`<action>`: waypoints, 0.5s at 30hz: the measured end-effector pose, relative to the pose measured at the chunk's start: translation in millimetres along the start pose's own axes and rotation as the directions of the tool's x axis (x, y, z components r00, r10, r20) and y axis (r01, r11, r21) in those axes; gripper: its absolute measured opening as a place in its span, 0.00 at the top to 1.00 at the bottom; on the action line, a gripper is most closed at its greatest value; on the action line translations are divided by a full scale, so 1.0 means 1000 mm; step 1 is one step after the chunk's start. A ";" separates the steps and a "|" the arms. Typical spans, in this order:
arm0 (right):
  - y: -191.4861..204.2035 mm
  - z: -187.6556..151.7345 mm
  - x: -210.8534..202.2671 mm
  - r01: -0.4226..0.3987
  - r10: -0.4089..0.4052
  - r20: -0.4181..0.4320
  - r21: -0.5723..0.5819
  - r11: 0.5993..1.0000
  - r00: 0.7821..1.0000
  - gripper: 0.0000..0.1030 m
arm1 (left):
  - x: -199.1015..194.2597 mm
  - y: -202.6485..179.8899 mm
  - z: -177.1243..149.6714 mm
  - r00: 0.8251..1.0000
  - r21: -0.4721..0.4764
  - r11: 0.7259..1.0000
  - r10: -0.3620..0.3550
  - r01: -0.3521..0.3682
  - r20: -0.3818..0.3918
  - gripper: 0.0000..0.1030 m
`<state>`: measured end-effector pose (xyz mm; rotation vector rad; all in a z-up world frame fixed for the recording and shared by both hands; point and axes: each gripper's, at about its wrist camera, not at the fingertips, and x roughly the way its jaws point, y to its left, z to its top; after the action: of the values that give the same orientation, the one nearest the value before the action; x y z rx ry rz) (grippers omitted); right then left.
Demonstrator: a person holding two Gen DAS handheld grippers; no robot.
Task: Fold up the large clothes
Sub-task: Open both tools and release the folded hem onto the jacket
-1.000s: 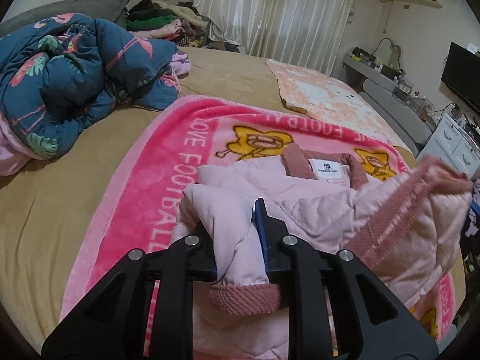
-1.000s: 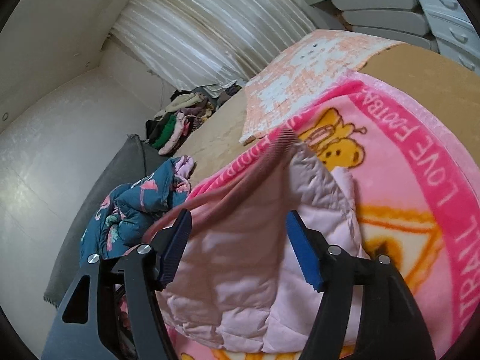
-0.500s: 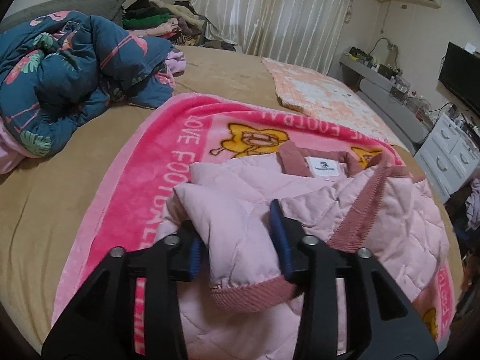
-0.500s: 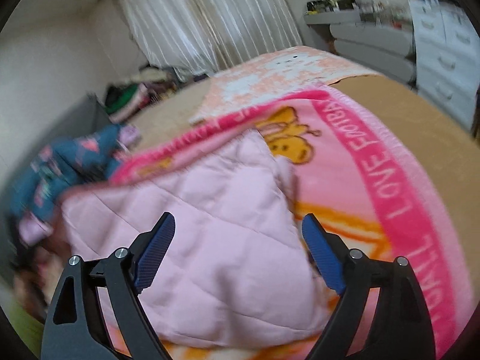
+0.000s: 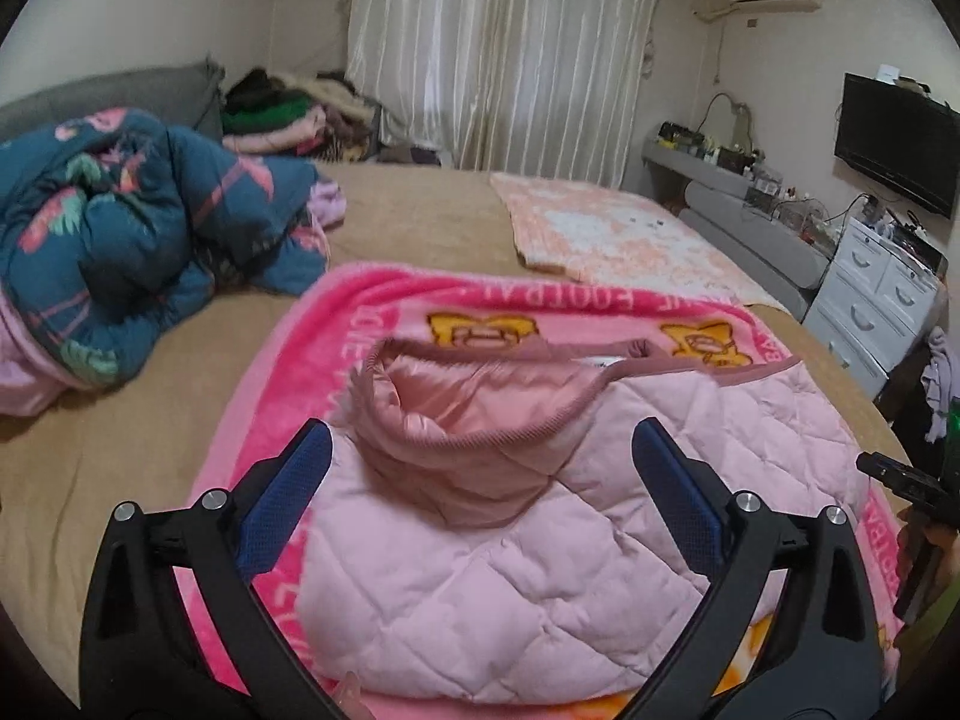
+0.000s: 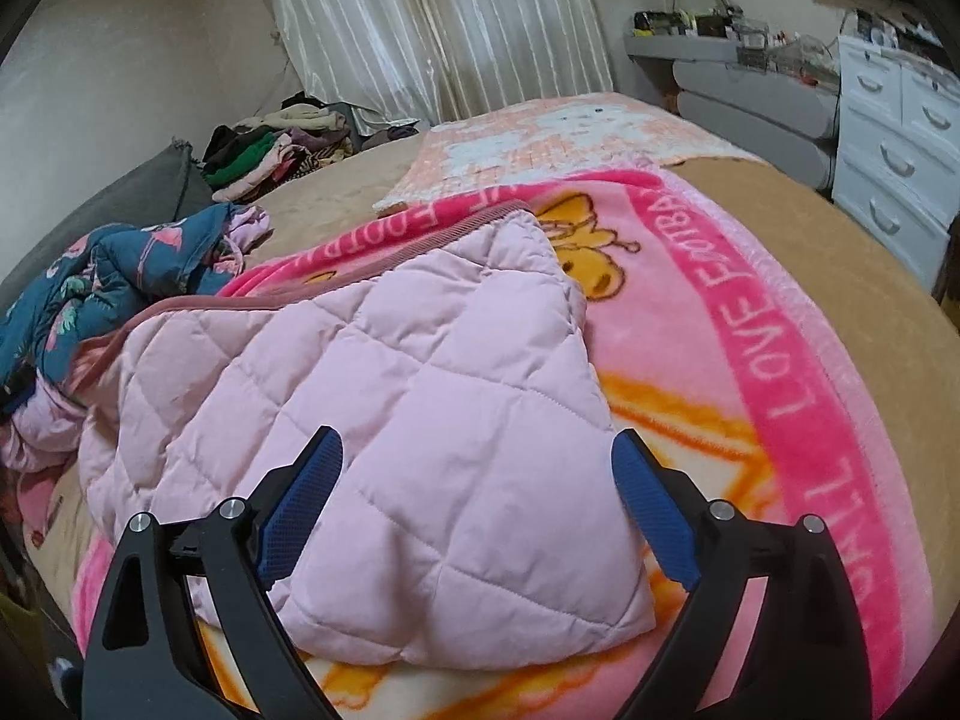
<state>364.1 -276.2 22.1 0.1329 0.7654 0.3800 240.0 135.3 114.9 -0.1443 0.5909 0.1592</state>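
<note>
We held the left tool (image 5: 480, 480) with its blue-padded fingers (image 5: 282, 498) spread wide and gripping nothing, poised just above the near half of the pink quilted jacket (image 5: 540, 540). Between its fingers we saw a sleeve folded across the body of the jacket, its ribbed cuff (image 5: 480, 426) gaping and showing the shiny lining. Our right tool (image 6: 477, 498) was likewise wide open and empty, its fingers (image 6: 654, 516) straddling the near right edge of the jacket (image 6: 390, 420) without clamping it; we could not tell whether the pads brushed the fabric.

The jacket lay flat, with its darker pink ribbed trim (image 6: 372, 276) running along the far edge, on a bright pink blanket (image 5: 336, 324) printed with yellow cartoon figures and the words "LOVE FOOTBALL" (image 6: 774, 336). The blanket was spread over the tan bed (image 5: 108, 432). To the left on the bed sat a bunched teal flamingo-print duvet (image 5: 120, 240), well apart from the jacket, and behind it a pile of clothes (image 5: 288, 114) near the white curtains (image 5: 504, 54). A pale peach mat (image 5: 606, 234) lay beyond the blanket. A white drawer unit (image 5: 876, 294) stood off the bed's right side beneath a wall-mounted television (image 5: 894, 144).
</note>
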 end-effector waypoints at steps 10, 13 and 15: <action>0.012 -0.009 -0.031 0.047 -0.040 0.086 -0.084 0.995 0.995 0.07 | -0.010 -0.002 -0.019 0.994 0.107 0.989 0.106 -0.105 -0.003 0.09; 0.013 -0.013 -0.034 0.063 -0.052 0.096 -0.115 0.991 0.994 0.07 | -0.001 0.004 -0.032 0.992 0.104 0.988 0.121 -0.116 -0.043 0.09; 0.013 -0.016 -0.033 0.073 -0.061 0.091 -0.134 0.988 0.994 0.07 | 0.007 0.009 -0.041 0.990 0.099 0.988 0.124 -0.117 -0.073 0.09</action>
<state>327.4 -276.8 34.9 -0.0058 0.6544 0.3592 221.8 137.5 76.5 -0.0230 0.6854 0.2434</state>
